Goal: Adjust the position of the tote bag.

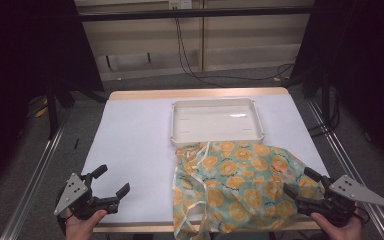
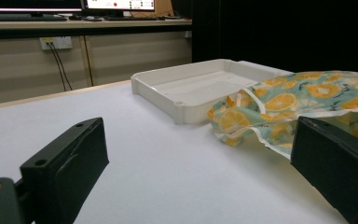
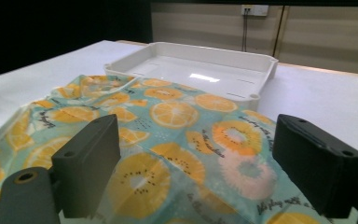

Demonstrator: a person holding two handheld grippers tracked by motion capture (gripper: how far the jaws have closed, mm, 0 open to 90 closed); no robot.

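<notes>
A person's two grippers wait at the near edge of a white worktop (image 1: 130, 135), each with its fingers spread and nothing between them. The left gripper (image 1: 111, 186) hovers over bare surface at the near left corner, with open room running ahead of it to the far edge and to the left side. The right gripper (image 1: 301, 182) sits at the near right corner, its fingers over the edge of a teal cloth printed with orange slices (image 1: 240, 185). The cloth lies crumpled across the right half, its near hem spilling over the front edge and its far hem touching the near wall of a shallow white tray (image 1: 215, 138). The tray stands near the far edge, right of centre. Small dark script runs across the fabric in the right gripper view, too blurred to read with certainty
</notes>
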